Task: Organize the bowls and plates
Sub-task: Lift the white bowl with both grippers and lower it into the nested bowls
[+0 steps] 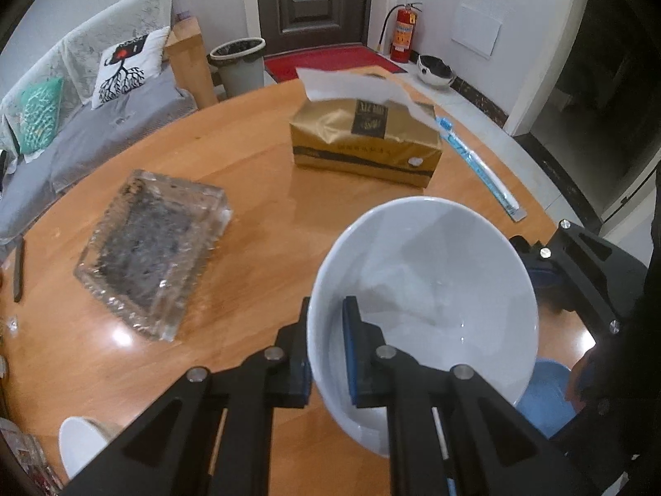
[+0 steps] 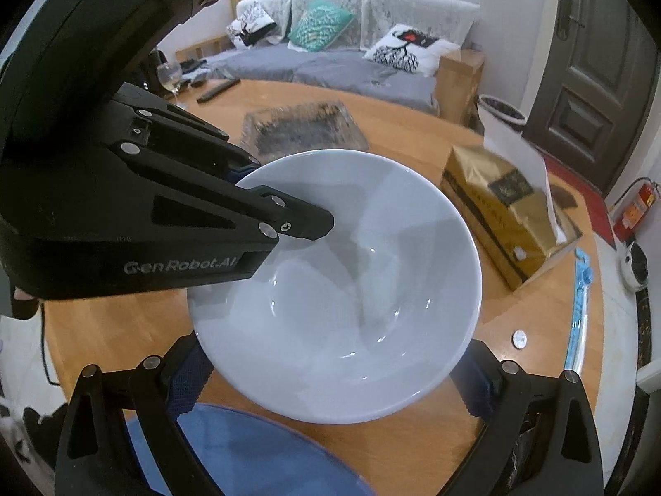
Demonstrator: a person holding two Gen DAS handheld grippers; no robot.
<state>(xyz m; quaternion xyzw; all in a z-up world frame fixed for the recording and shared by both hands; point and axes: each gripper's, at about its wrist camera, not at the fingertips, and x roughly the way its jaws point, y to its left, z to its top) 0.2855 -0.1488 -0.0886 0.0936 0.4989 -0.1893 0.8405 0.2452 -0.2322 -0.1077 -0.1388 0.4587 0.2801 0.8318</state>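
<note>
The left gripper (image 1: 326, 355) is pinching the rim of a shiny white bowl (image 1: 425, 289), holding it tilted above the wooden table (image 1: 256, 190). The right gripper (image 2: 330, 380) is sitting wide open around the bowl. The bowl is hiding part of a blue plate (image 2: 248, 450).

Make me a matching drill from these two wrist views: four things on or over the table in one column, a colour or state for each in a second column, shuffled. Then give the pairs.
Things:
1. white bowl
2. tissue box
3. glass tray
4. right gripper

States:
A. clear and ridged, lying flat on the table
B. open, one finger on either side of the bowl
C. gold, with a white tissue sticking out of the top
D. rim pinched by the left gripper

Pairs: 1-D, 2-C, 3-A, 4-B
</note>
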